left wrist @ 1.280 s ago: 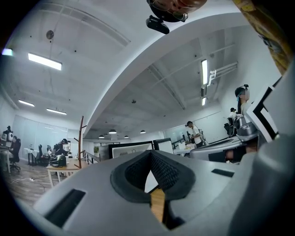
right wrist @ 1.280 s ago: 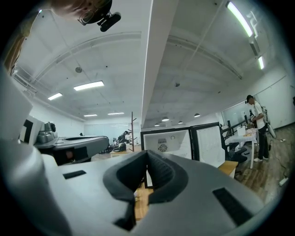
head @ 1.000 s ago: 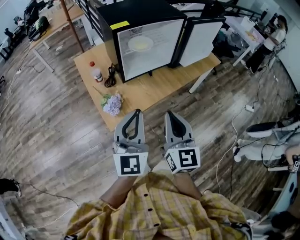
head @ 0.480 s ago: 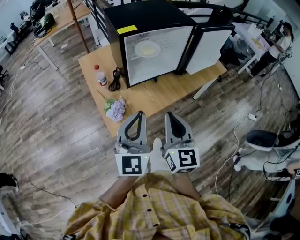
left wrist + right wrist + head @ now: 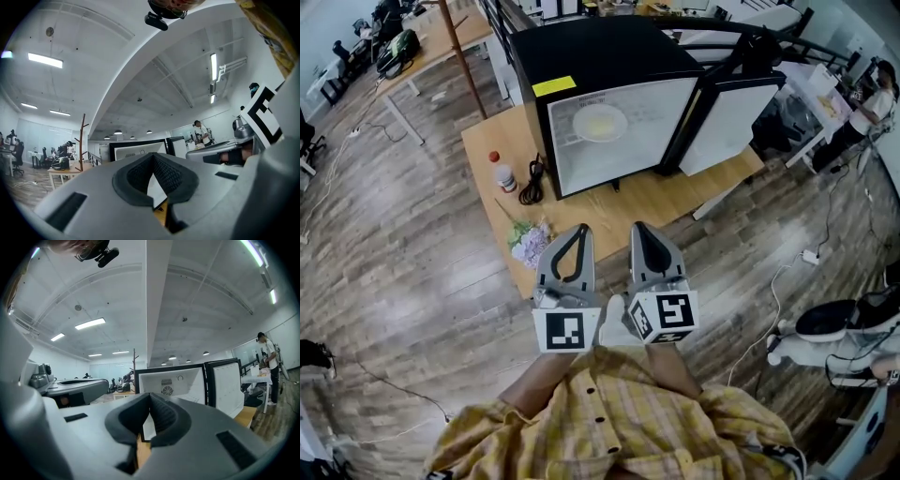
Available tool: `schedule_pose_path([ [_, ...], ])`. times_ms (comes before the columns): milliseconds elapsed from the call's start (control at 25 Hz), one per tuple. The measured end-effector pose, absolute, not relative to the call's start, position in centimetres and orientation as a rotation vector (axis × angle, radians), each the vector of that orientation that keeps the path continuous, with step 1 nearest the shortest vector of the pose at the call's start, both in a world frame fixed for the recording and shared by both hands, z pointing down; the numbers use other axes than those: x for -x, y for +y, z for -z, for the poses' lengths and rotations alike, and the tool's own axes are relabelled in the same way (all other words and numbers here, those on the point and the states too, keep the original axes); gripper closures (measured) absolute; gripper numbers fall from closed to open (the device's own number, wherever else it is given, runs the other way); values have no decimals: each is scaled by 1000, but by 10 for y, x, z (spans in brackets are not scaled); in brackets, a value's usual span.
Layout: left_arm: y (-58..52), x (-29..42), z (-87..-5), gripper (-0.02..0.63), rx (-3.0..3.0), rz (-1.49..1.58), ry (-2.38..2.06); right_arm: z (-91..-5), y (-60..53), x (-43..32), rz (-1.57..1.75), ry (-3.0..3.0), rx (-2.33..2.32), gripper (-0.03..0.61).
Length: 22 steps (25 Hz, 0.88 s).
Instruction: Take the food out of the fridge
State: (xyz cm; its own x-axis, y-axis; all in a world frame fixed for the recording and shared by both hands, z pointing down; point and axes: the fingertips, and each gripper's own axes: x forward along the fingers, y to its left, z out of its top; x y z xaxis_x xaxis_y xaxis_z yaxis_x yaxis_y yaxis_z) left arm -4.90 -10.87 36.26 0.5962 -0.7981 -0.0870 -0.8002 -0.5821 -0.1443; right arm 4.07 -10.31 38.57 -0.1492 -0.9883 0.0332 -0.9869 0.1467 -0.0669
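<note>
A black mini fridge (image 5: 600, 66) stands on a wooden table (image 5: 609, 211), its door (image 5: 727, 112) swung open to the right. Inside its white interior sits a plate with pale yellow food (image 5: 599, 122). My left gripper (image 5: 575, 230) and right gripper (image 5: 639, 230) are held side by side close to my body, pointing level at the table's near edge, well short of the fridge. Both are shut with nothing between their jaws. The left gripper view has the shut left gripper (image 5: 153, 157) before the fridge (image 5: 136, 150). The right gripper view has the shut right gripper (image 5: 150, 397) before the fridge (image 5: 171, 380).
On the table left of the fridge stand a red-capped bottle (image 5: 503, 176), a coiled black cable (image 5: 532, 180) and a bunch of pale flowers (image 5: 528, 241) near the front corner. A wooden pole (image 5: 464, 56) rises at the left. Cables (image 5: 811, 255) and white equipment (image 5: 844, 323) lie on the floor at right.
Both grippers have moved forward together toward the table and fridge, staying shut. The fridge and table now lie nearer to their tips.
</note>
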Motion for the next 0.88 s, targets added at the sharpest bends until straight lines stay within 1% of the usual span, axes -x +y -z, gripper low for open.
schedule_pose_path([
  [720, -179, 7, -363, 606, 2592, 11, 1433, -401, -193, -80, 186, 2466, 1921, 571],
  [880, -186, 5, -365, 606, 2585, 33, 1457, -408, -210, -88, 317, 2424, 1840, 571],
])
